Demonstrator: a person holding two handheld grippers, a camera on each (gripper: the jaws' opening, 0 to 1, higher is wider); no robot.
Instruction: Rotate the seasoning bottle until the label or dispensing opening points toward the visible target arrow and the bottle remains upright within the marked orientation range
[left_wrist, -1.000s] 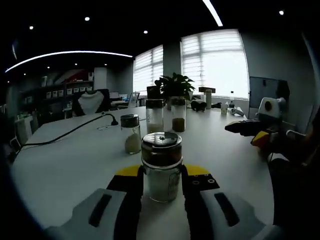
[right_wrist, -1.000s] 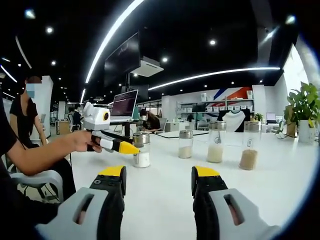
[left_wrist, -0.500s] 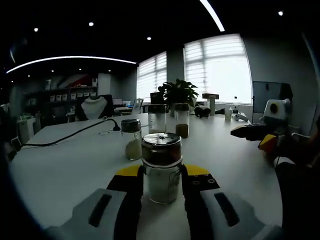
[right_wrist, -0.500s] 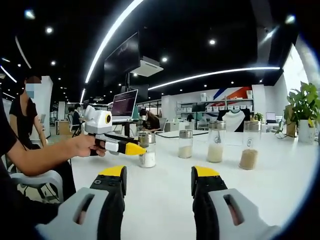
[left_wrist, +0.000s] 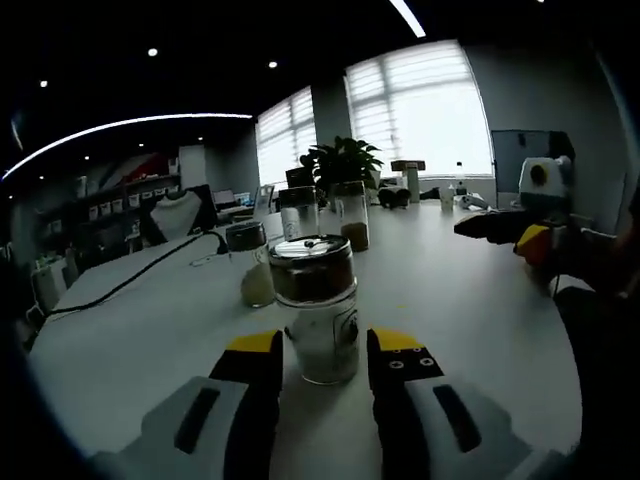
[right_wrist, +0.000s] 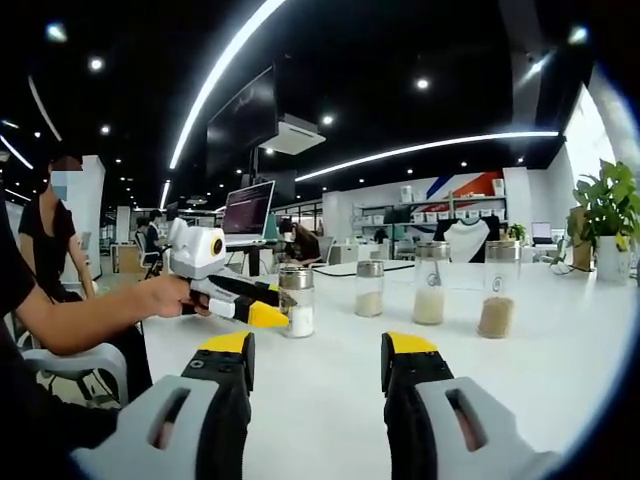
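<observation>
Left gripper (left_wrist: 321, 350) clamps the seasoning bottle (left_wrist: 316, 318) (dark-lidded, white grains) — right gripper (right_wrist: 313, 358) gapes.

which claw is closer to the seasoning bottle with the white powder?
Left. The left claw straddles the seasoning bottle, one finger on each side. The right claw is open over bare table, well short of the bottle.

Bottle (left_wrist: 316, 320) between tongs (left_wrist: 322, 355), on table (left_wrist: 470, 310).

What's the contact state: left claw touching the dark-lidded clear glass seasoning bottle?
Cannot tell. In the left gripper view the left claw flanks the dark-lidded clear glass seasoning bottle closely, but the black jaw faces blur into the glass edges.
</observation>
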